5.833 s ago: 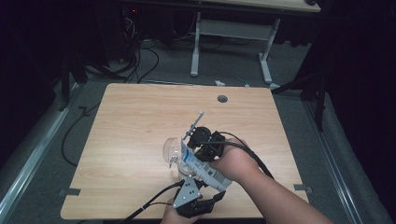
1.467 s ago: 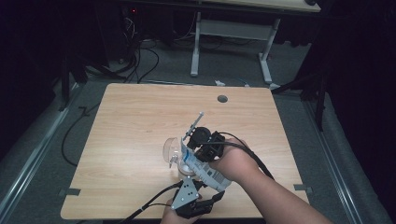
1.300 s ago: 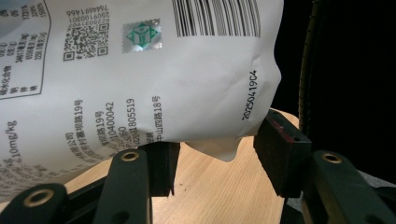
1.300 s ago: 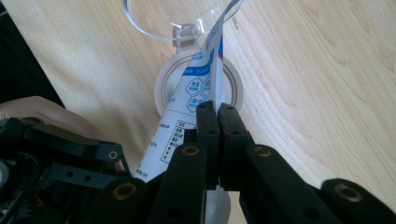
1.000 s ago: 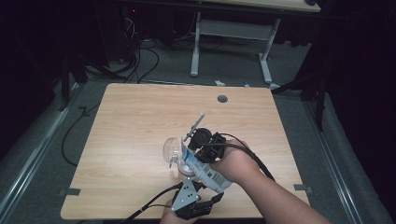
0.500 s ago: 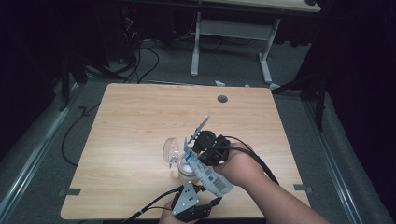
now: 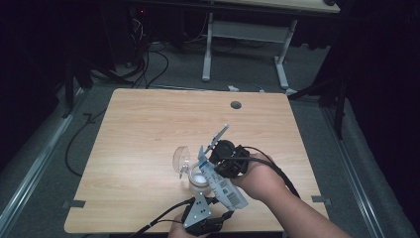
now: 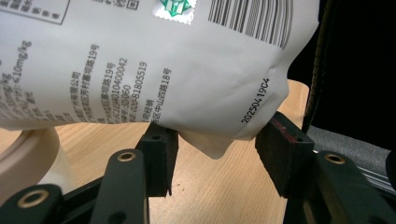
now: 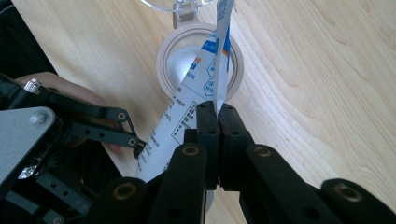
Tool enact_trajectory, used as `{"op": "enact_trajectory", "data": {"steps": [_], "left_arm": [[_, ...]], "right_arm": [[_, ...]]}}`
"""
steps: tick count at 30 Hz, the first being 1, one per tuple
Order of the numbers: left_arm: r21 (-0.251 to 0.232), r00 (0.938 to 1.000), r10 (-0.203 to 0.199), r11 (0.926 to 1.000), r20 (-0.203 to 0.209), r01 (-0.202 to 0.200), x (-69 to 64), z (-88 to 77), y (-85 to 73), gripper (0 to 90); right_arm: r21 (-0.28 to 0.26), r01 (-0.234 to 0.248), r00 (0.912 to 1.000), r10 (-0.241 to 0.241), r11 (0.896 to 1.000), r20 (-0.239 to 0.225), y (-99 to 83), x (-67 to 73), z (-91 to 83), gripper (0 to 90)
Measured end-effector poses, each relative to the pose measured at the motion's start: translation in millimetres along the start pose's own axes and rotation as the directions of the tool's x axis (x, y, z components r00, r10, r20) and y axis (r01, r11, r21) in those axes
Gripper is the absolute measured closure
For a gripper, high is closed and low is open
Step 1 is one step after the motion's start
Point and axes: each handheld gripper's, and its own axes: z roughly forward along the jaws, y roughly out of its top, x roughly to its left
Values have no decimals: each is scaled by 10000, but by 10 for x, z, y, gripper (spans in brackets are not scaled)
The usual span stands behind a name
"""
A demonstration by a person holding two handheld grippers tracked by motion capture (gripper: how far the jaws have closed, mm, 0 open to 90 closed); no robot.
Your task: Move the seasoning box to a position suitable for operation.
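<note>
We are working near the front edge of the table, a little right of its middle, where a small round jar stands with its clear hinged lid flipped open on the side facing the table's far-left corner. The jar holds something white; what it is we cannot tell.

Over the jar we hold a white printed pouch, tilted so that its upper end hangs above the jar's mouth and its bottom end points back towards the front edge. By our judgement the step in hand is emptying the pouch into the jar.

Our right gripper is clamped on the pouch's thin edge, its jaws pressed flat together on the film. Our left gripper sits under the pouch's bottom corner; its jaws have just been opening a little, the corner hangs between them, and the pads stand off it, so this gripper has let go.

To do this well, we should keep the right grip firm, since it alone carries the pouch. We should keep the pouch mouth centred over the jar's rim and raise the bottom end gently, so the contents run down and not onto the table. The left gripper can nudge the bottom corner upward, staying clear of the open lid.
</note>
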Motion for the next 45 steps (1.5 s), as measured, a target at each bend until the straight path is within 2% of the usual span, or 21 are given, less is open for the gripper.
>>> {"op": "enact_trajectory", "data": {"steps": [16,29,37,45], "left_arm": [[377,9994,-313,9988,148,307,62,-10,-43,480],[402,9994,-341,9986,98,337,134,-109,-82,448],[459,9996,-274,9986,1,273,177,-187,-107,436],[412,9990,-367,9984,-251,377,231,-266,-129,438]], "right_arm": [[66,-25,10000,24,10000,80,-62,-22,-48,891],[22,-42,10000,42,10000,50,-74,-35,-48,891],[35,-114,9999,114,9999,51,-79,-48,-45,891],[50,-79,9999,79,10000,91,-81,-54,-44,891]]}}
